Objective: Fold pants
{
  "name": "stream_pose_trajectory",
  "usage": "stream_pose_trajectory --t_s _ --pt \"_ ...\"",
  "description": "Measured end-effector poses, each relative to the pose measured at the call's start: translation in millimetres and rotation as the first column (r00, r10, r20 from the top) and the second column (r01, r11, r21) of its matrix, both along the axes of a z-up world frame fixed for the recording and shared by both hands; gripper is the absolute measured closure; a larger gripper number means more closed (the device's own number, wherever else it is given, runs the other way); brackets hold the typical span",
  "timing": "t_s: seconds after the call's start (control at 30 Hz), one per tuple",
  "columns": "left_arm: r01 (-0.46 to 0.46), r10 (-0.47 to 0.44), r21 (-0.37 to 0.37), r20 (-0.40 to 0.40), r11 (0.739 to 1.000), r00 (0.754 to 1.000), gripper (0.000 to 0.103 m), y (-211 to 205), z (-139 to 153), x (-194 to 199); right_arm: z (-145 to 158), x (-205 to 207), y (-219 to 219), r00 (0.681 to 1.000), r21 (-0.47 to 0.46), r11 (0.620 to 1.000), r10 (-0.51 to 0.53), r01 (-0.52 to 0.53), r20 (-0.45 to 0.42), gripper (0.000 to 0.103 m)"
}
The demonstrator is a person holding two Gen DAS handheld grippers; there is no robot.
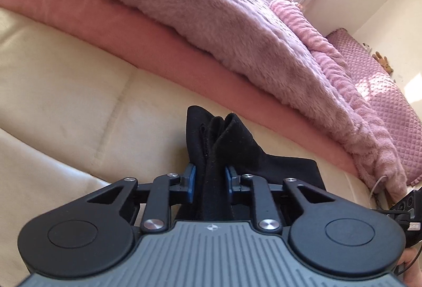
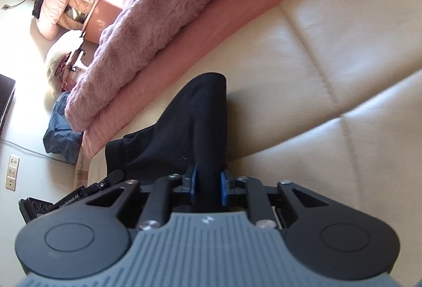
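The black pants (image 1: 224, 139) lie on a cream quilted surface (image 1: 79, 107). My left gripper (image 1: 210, 180) is shut on a bunched fold of the pants, which stands up between the blue pads (image 1: 191, 181). A flat part of the pants spreads out to the right of it. In the right wrist view my right gripper (image 2: 208, 185) is shut on another bunch of the black pants (image 2: 195, 118), which rises ahead of the fingers. The rest of the pants trails off to the left. The other gripper (image 2: 87, 194) shows at the lower left.
A pink sheet (image 1: 147, 33) and a fluffy mauve blanket (image 1: 205, 7) run along the far side of the cream surface. A quilted pink cover (image 1: 379, 81) lies at right. Pillows (image 2: 68, 4), a blue bag (image 2: 62, 133) and wall sockets (image 2: 12, 172) are at left.
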State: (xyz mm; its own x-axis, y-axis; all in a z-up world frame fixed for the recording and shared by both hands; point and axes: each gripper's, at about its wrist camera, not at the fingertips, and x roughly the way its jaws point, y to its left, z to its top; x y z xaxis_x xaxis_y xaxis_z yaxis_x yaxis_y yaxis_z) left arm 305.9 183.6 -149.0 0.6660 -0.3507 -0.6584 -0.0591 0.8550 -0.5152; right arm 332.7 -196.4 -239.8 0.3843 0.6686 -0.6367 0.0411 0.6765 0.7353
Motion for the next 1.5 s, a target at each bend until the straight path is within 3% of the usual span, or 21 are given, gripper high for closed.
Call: stream_pose_trajectory --t_s 0.2,0.33,0.47,0.6,0.67,0.73,0.87,1.07,1.23,1.37,1.5 --pt "-0.041 0.043 0.065 -0.018 0.997 0.999 0.079 53.7 5.7 2.3 -2.2 20.2 67.3 0.998 0.024 0.997 0.069 -0.069 0.003 0.091" --pt "-0.035 0.039 0.096 -0.037 0.995 0.999 0.076 63.1 -0.7 8.7 -2.5 28.2 91.6 0.995 -0.009 0.996 0.094 -0.094 0.022 0.09" --pt "-0.029 0.033 0.132 -0.029 0.991 0.999 0.063 58.7 -6.1 7.8 -8.8 30.0 95.2 0.995 -0.056 0.994 0.094 -0.093 0.017 0.088" --pt "-0.049 0.056 0.175 -0.031 0.983 0.998 0.039 60.0 -6.3 4.6 -6.1 30.7 99.6 0.994 -0.092 0.991 0.102 -0.099 0.029 0.087" --pt "-0.056 0.066 0.198 -0.047 0.979 0.997 0.035 59.0 -1.4 2.3 1.0 30.1 101.5 0.993 -0.136 0.985 0.11 -0.104 0.042 0.082" --pt "-0.06 0.07 0.239 -0.035 0.969 0.997 0.036 53.7 7.8 -3.2 11.9 28.1 102.0 0.992 -0.192 0.977 0.11 -0.096 0.068 0.071" --pt "-0.098 0.091 0.319 0.036 0.943 0.995 0.037 38.6 38.0 -21.4 40.7 18.0 97.5 0.98 -0.255 0.962 0.134 -0.094 0.147 0.07" --pt "-0.146 0.097 0.407 0.14 0.902 0.985 0.037 7.5 99.0 -54.5 107.8 -20.2 100.3 0.919 -0.37 0.925 0.215 -0.084 0.33 0.06" --pt "-0.197 0.079 0.45 0.267 0.871 0.96 0.036 -19.8 147.3 -97.1 165.2 -68.1 100.1 0.844 -0.43 0.903 0.245 -0.019 0.477 0.043" --pt "-0.222 0.068 0.479 0.318 0.849 0.946 0.036 -43.6 170.7 -128.1 201.9 -109.7 95.4 0.785 -0.449 0.893 0.251 0.038 0.566 0.034" --pt "-0.248 0.057 0.521 0.354 0.817 0.933 0.025 -62.4 190.8 -154.5 229.0 -153.3 89.0 0.736 -0.447 0.889 0.234 0.103 0.635 0.021"
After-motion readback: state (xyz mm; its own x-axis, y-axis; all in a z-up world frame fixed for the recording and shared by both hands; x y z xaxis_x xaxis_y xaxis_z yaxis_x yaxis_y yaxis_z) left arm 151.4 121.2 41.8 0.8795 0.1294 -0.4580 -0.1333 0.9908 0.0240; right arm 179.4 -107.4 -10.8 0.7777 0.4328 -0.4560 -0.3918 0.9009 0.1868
